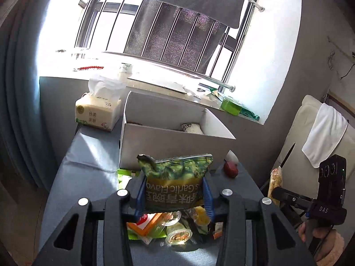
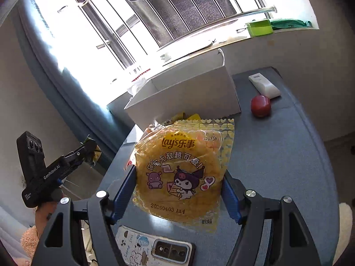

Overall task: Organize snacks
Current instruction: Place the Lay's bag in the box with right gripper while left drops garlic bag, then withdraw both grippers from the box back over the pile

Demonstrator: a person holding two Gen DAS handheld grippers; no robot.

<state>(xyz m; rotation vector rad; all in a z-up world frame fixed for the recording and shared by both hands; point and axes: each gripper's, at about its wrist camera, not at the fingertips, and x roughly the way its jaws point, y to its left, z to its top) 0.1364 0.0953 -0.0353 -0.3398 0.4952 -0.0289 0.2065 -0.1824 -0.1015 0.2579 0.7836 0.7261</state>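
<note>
Blue-covered surface (image 2: pixel 277 155) w/ an open white box (image 1: pixel 177 141) at the back, near the window. Step in hand looks like loading snacks into it: both bags are lifted. Next: carry each over the rim & let go. Right gripper (image 2: pixel 178 190) closed on a yellow chip bag (image 2: pixel 179 173); left gripper (image 1: pixel 175 190) closed on a green pea bag (image 1: pixel 175 177), crinkly, upright. Loose snacks (image 1: pixel 177 232) lie below.
</note>
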